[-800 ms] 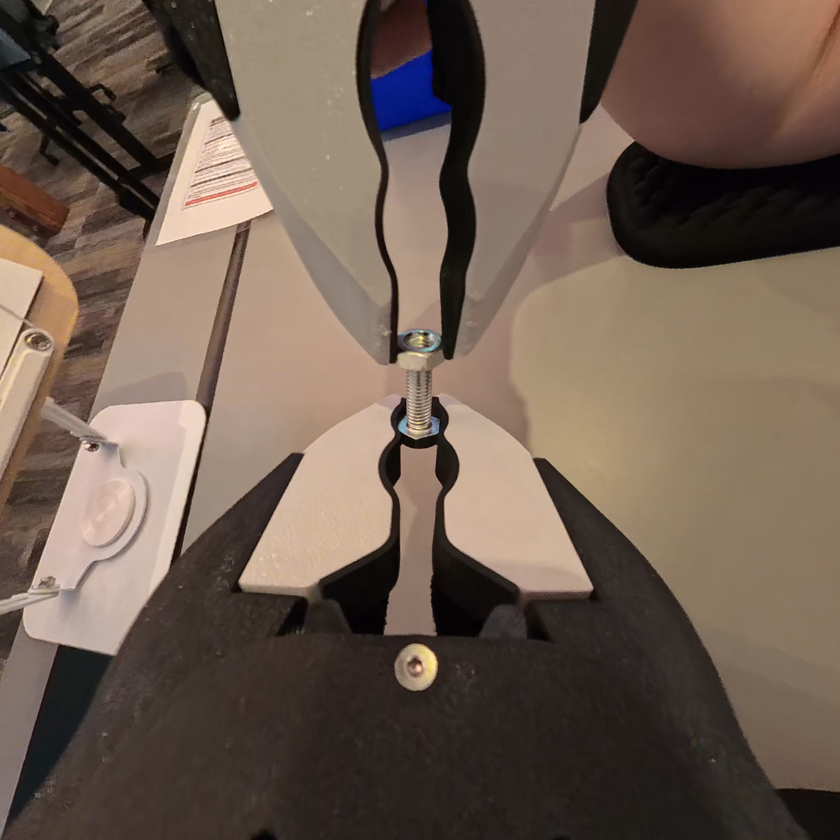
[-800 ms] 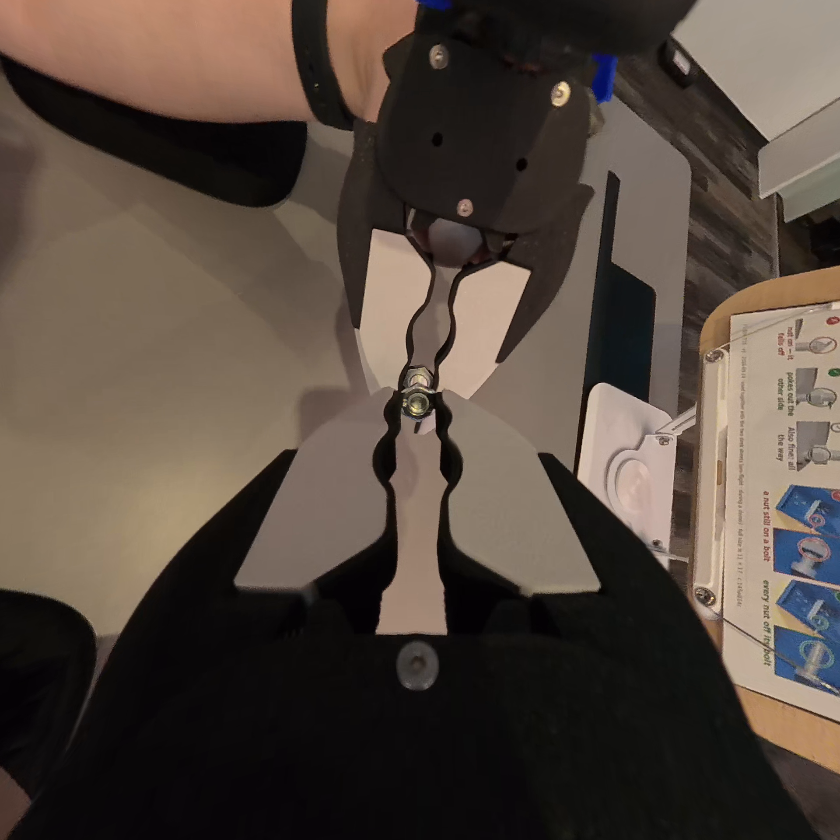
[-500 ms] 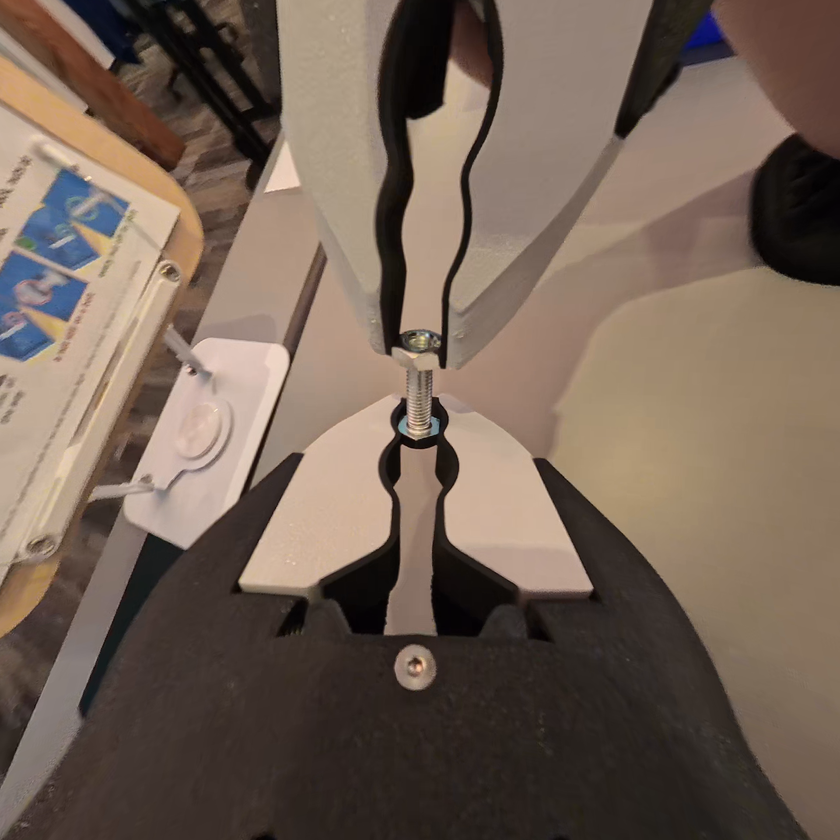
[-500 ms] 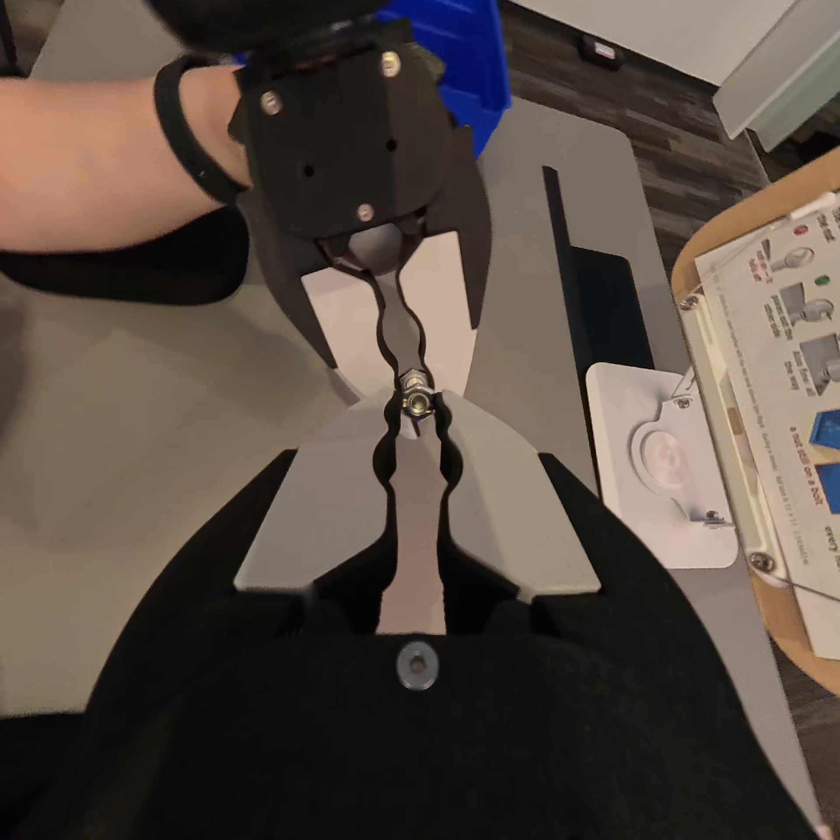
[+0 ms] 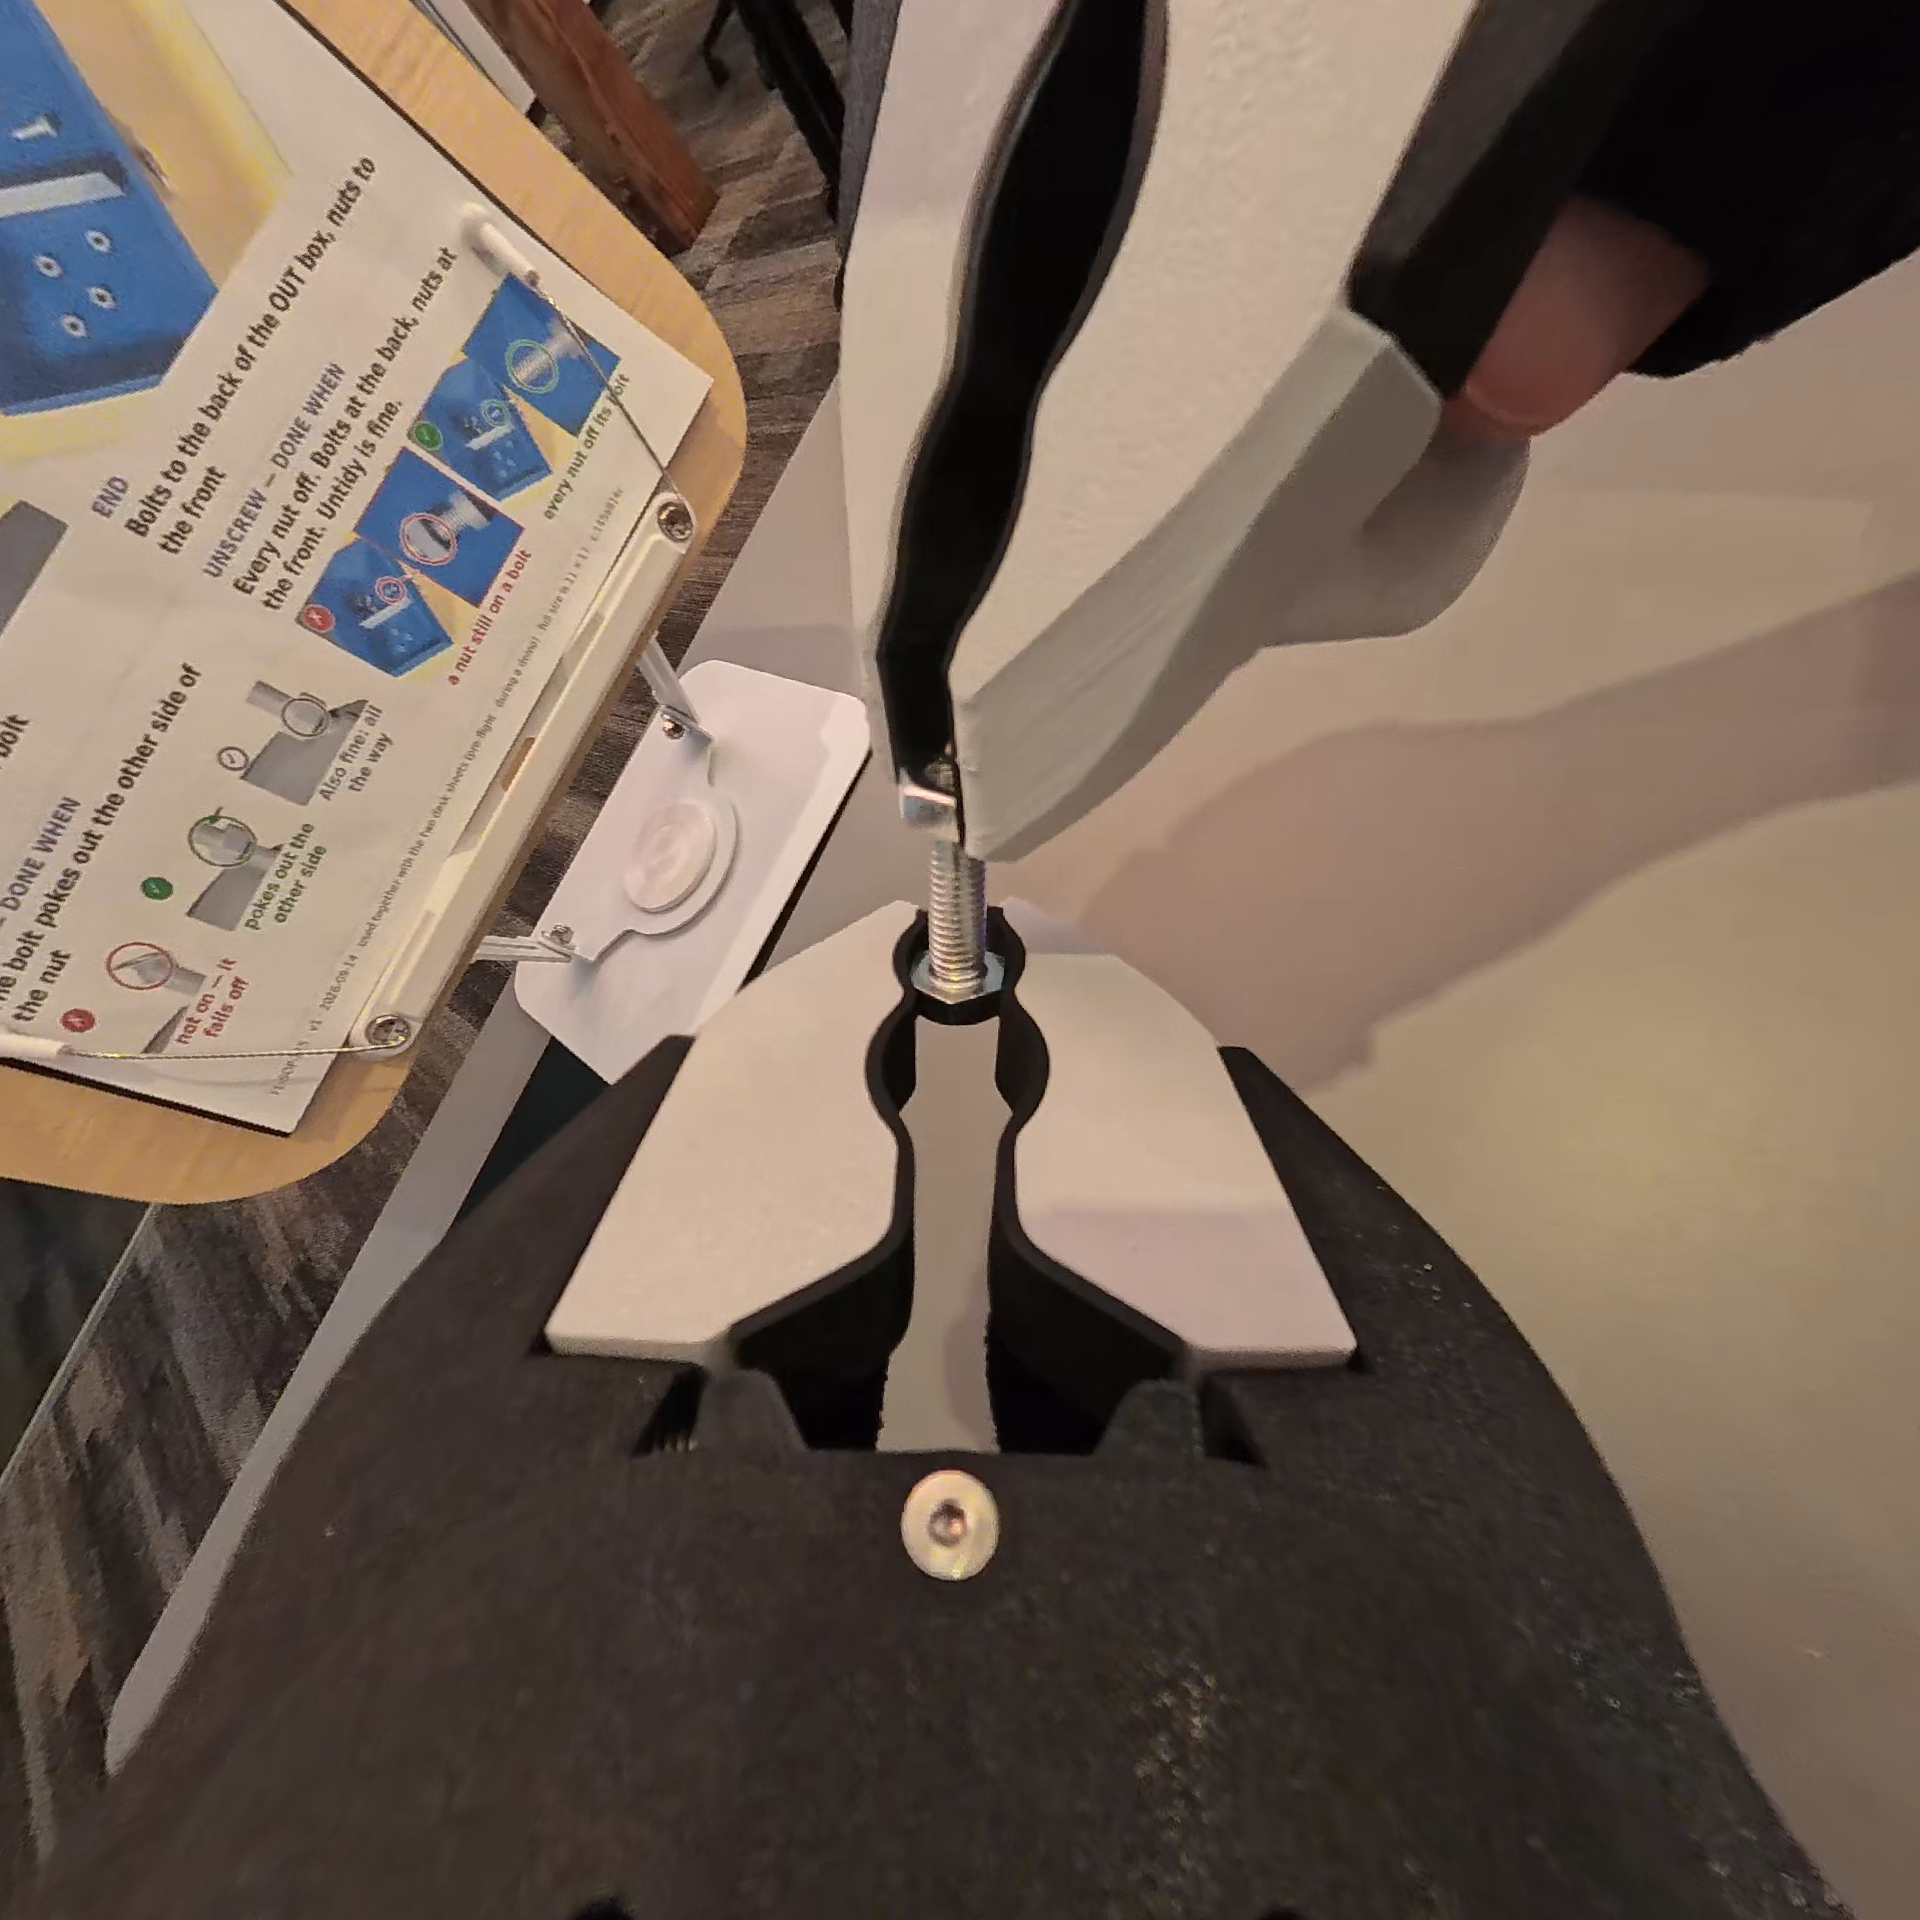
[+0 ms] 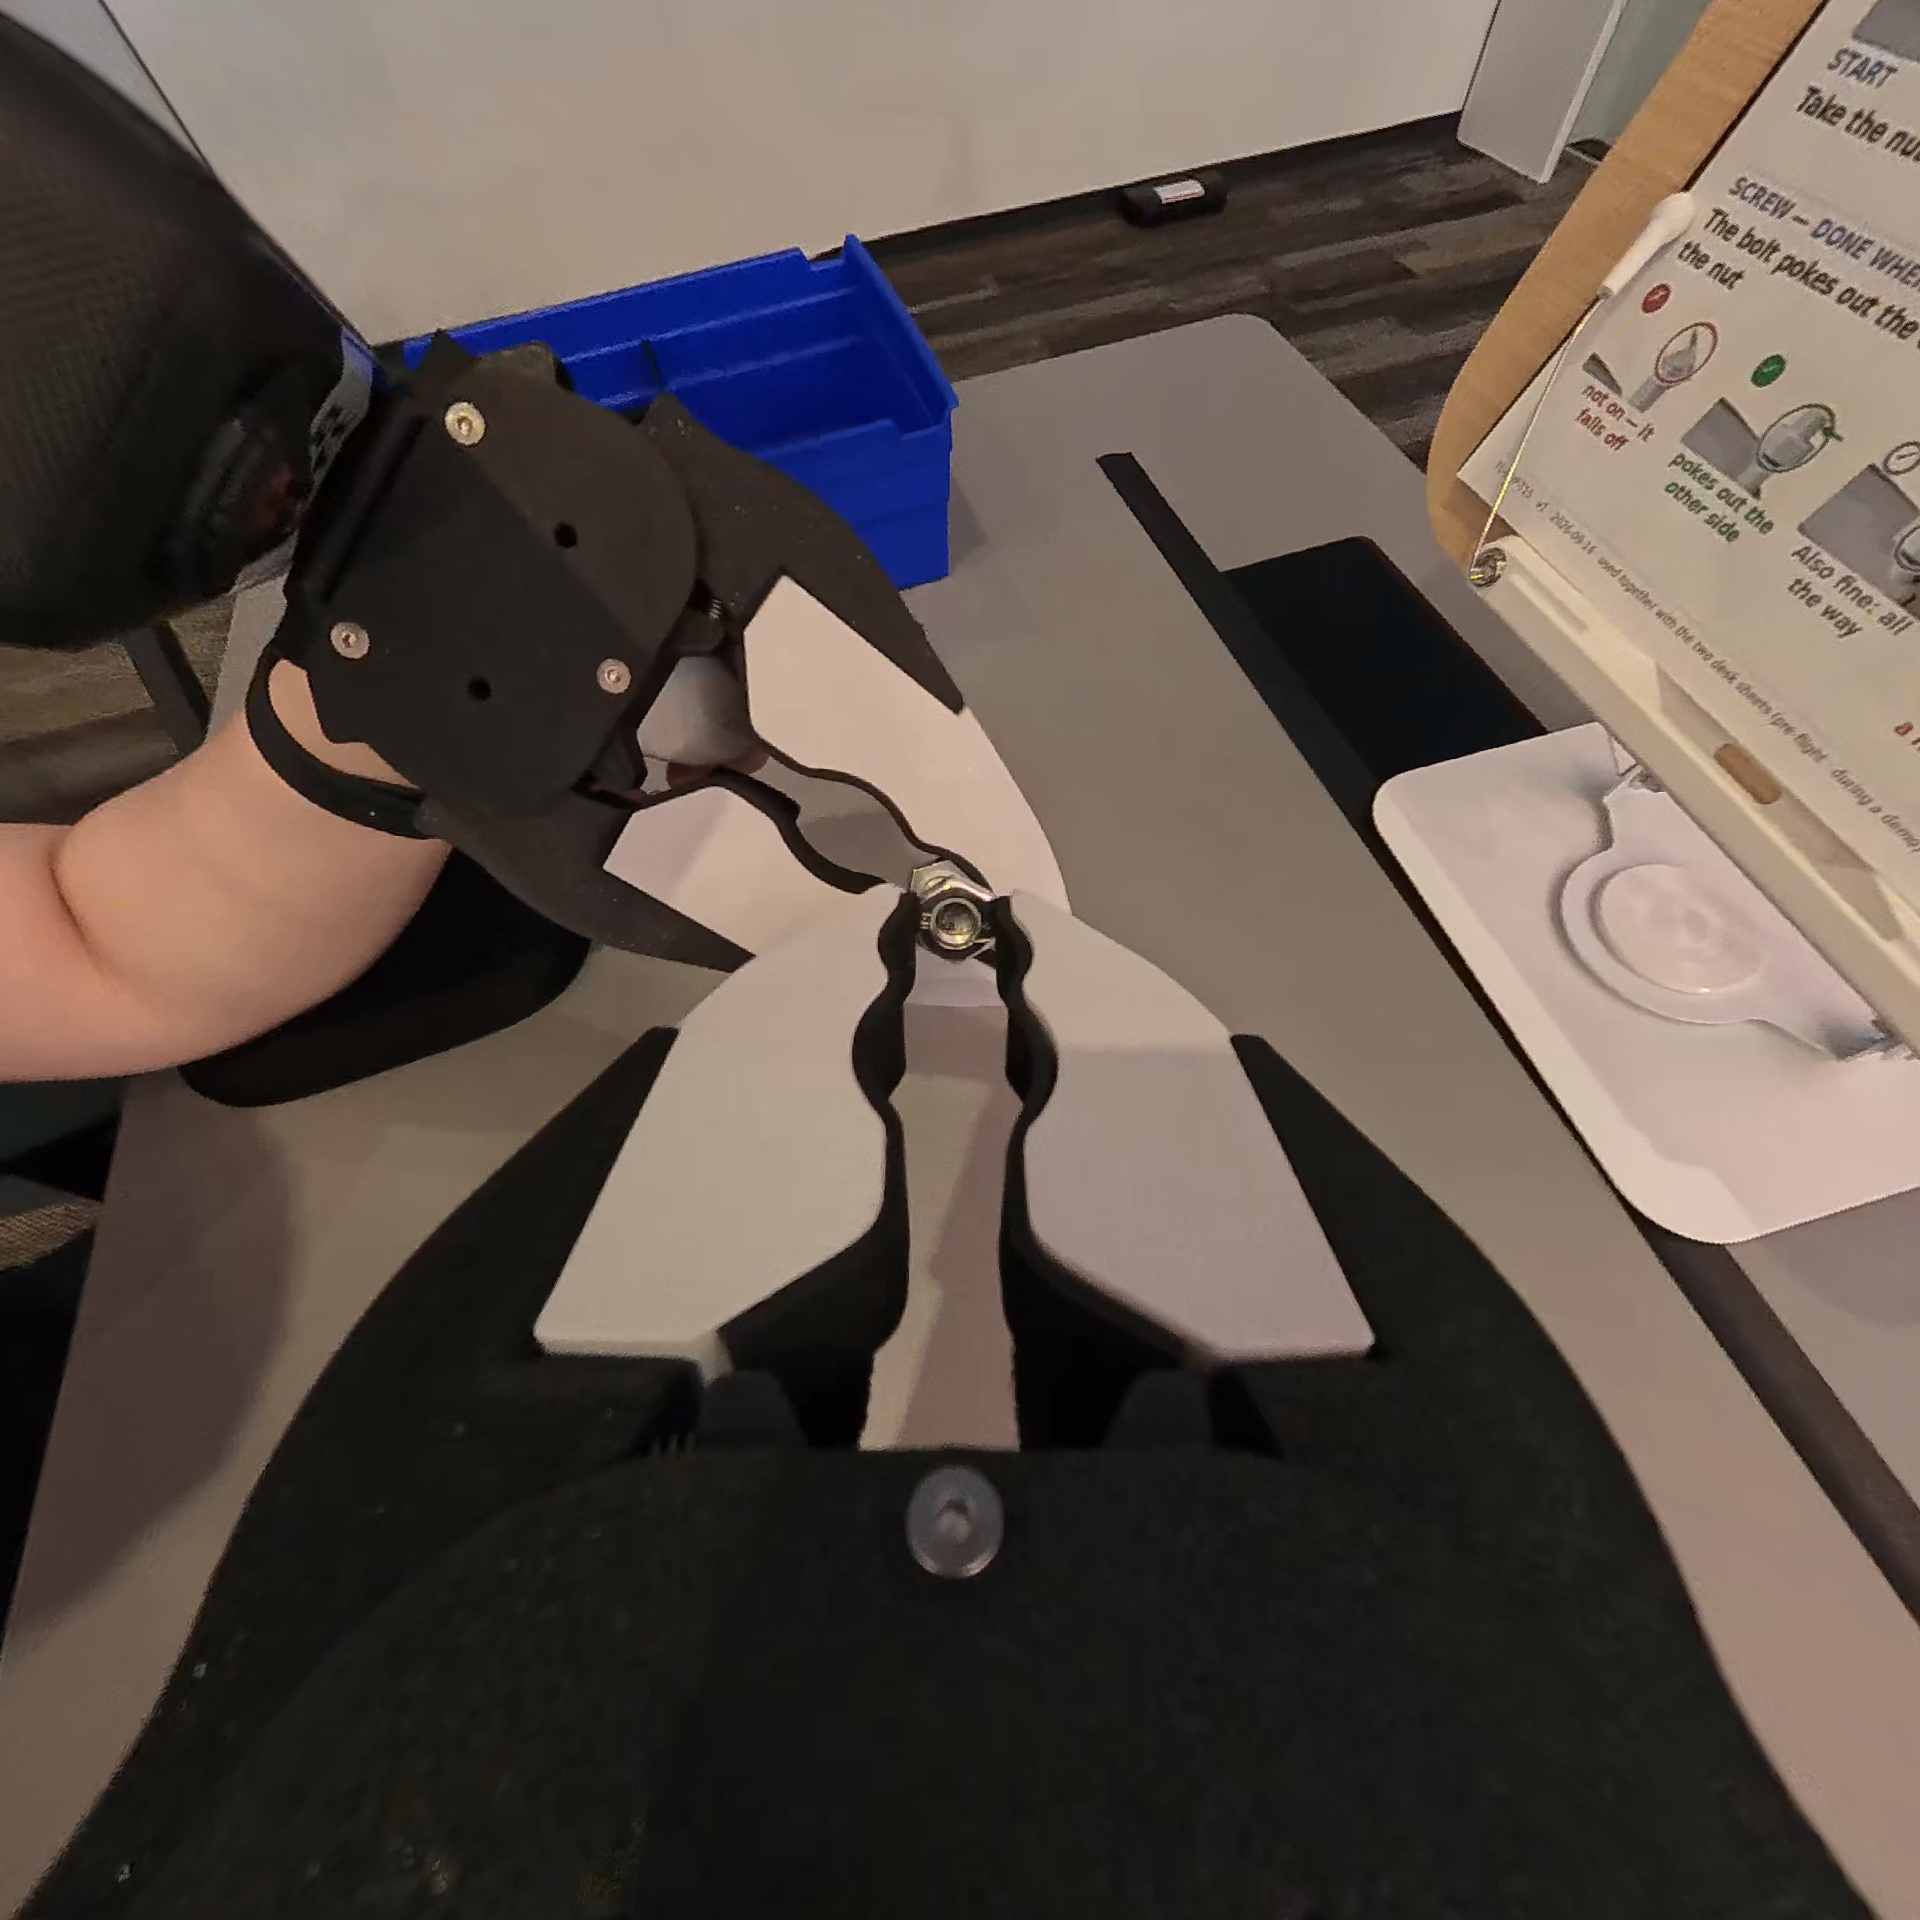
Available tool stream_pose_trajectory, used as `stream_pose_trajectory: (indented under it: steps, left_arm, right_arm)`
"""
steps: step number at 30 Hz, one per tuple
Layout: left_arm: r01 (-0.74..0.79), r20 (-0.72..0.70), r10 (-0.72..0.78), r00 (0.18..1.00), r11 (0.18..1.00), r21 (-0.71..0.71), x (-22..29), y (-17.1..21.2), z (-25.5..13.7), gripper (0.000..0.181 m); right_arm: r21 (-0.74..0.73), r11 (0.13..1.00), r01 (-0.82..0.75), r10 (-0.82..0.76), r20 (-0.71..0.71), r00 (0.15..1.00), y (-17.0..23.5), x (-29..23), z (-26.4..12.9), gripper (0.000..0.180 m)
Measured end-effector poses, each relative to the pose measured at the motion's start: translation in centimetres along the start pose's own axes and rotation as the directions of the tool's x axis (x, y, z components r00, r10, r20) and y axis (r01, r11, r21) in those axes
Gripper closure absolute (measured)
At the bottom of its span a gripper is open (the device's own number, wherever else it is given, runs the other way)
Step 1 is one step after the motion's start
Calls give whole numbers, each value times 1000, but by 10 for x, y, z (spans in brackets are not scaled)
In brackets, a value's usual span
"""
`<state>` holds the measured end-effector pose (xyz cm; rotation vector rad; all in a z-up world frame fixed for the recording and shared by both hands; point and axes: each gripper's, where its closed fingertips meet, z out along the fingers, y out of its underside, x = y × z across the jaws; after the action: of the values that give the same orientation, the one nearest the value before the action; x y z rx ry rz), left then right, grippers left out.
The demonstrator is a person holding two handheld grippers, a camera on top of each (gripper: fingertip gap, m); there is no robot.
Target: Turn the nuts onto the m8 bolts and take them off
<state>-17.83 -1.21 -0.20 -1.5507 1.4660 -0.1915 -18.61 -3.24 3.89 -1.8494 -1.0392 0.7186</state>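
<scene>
A silver bolt (image 5: 948,914) is held in the air between my two grippers. My left gripper (image 5: 956,940) is shut on the bolt's head end (image 5: 956,982), and the threaded shaft points away from it. My right gripper (image 5: 940,805) comes down from above, tilted right, and is shut on the hex nut (image 5: 928,805) at the shaft's far end. In the right wrist view my right gripper (image 6: 951,925) clamps the nut (image 6: 951,923) end on. The left gripper (image 6: 914,881) reaches in from the left, and the shaft is hidden behind the nut.
A blue bin (image 6: 748,395) stands at the back of the grey table (image 6: 1143,644). An instruction sheet on a wooden board (image 5: 312,623) leans on a white base plate (image 5: 686,862) at the table's edge. A forearm (image 6: 156,914) rests over a black pad (image 6: 416,997). My hands' fingertips stand some 5 cm from each other.
Both grippers have swung round together with the bolt between them. The right gripper has twisted and tilted relative to the left. The instruction board has come into the left view.
</scene>
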Motion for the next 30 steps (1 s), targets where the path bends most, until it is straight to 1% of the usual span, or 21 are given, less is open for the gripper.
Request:
stream_pose_trajectory:
  steps: [6, 13, 19, 20, 22, 24, 28, 30]
  left_arm:
    - [2, 0, -2, 1000, 1000, 1, 0, 0, 1, 171]
    - [3, -5, -3, 1000, 1000, 18, -1, -2, -1, 171]
    - [24, -19, -23, 1000, 998, 52, -1, -7, -6, 171]
    - [28, -23, -27, 999, 998, 59, -1, -7, -7, 171]
    - [37, -33, -35, 999, 997, 74, -1, -9, -9, 171]
    - [35, -34, -33, 999, 997, 70, -2, -8, -10, 171]
    - [44, -15, -43, 999, 997, 56, -10, 0, -12, 171]
    - [53, -3, -53, 999, 997, 51, -15, 3, -15, 171]
  right_arm:
    - [-9, 999, 39, -39, -17, 999, 0, 1, 0, 166]
    - [-31, 992, 125, -126, -47, 991, 1, 0, 0, 166]
    - [-51, 985, 164, -166, -46, 985, 3, -2, 2, 161]
    - [-43, 985, 169, -171, -45, 984, 2, -3, 2, 162]
    - [-38, 983, 177, -178, -37, 983, 1, -6, 3, 172]
    - [-51, 981, 186, -189, -54, 980, 2, -2, 1, 172]
    - [-41, 987, 155, -158, -92, 983, 5, 17, -12, 172]
    - [-32, 991, 126, -128, -70, 989, 7, 22, -16, 172]
